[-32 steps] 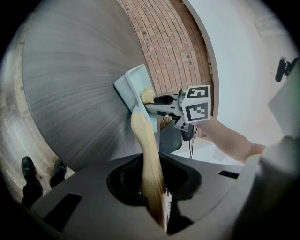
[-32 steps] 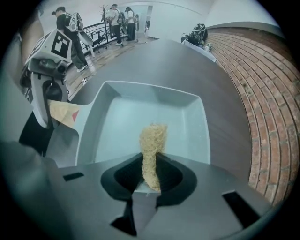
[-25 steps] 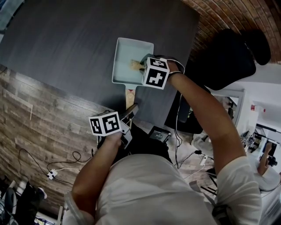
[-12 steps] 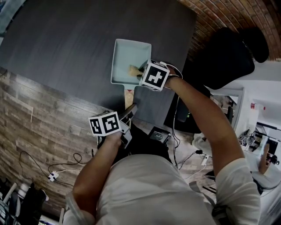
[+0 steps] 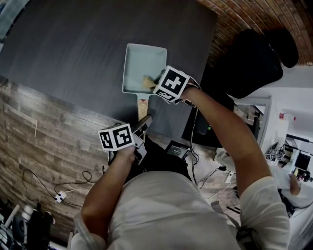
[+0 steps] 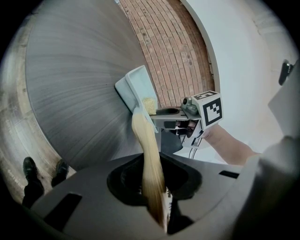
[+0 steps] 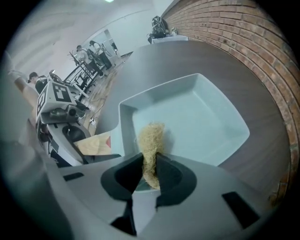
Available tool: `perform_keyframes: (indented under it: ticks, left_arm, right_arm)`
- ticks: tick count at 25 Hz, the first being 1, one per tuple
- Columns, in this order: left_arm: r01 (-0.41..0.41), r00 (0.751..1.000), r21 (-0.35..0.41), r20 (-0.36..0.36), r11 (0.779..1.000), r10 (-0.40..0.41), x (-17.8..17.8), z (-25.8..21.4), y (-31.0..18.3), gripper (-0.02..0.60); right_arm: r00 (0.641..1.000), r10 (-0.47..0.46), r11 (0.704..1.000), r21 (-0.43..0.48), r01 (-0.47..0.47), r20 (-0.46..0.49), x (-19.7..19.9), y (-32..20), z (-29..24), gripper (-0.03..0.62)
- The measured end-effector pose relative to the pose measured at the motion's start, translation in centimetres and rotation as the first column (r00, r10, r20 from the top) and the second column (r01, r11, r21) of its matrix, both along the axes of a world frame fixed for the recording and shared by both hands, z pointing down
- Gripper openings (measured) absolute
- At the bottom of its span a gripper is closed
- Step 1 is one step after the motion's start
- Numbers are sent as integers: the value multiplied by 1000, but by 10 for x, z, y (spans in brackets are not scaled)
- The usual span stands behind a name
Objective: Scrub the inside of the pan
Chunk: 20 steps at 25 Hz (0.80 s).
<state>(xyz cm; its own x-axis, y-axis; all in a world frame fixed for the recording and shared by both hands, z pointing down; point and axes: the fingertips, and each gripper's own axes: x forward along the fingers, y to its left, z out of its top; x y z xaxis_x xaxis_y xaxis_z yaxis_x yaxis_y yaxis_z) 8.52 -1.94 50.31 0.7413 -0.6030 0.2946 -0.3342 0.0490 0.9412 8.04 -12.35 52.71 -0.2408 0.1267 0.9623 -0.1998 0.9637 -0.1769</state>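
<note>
A pale blue-green square pan (image 5: 142,61) with a wooden handle (image 5: 143,108) lies on the dark grey table (image 5: 73,49). My left gripper (image 5: 145,122) is shut on the end of that handle (image 6: 147,154), close to the table's near edge. My right gripper (image 5: 157,80) points steeply down into the pan's near right corner. It is shut on a tan fibrous scrub pad (image 7: 151,140), whose lower end rests on the pan floor (image 7: 201,122). From the left gripper view the pad (image 6: 150,104) shows just inside the pan (image 6: 136,86), under the right gripper (image 6: 168,111).
A black chair (image 5: 249,58) stands right of the table, before a brick wall (image 5: 254,14). Wood-plank floor (image 5: 39,132) with cables (image 5: 58,195) lies to the left. People and equipment (image 7: 89,51) are far off in the room.
My right gripper has slid the pad a little toward the pan's near edge and rolled at the wrist, turning its marker cube. The left gripper and handle stay put.
</note>
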Motion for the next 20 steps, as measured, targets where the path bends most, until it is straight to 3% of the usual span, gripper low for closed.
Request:
perform_keyframes:
  ticks: [11,20]
  left_arm:
    - [-7,1000,-4,-7,1000,7,1,0,0,75]
    - [-15,1000,-10,-19,1000,15,1,0,0,74]
  right_arm:
    - [987,160,981,-114,-159,-4,-1,2,-3,81]
    - [943,330,914,-263,-308,45,-5,6,-10,81]
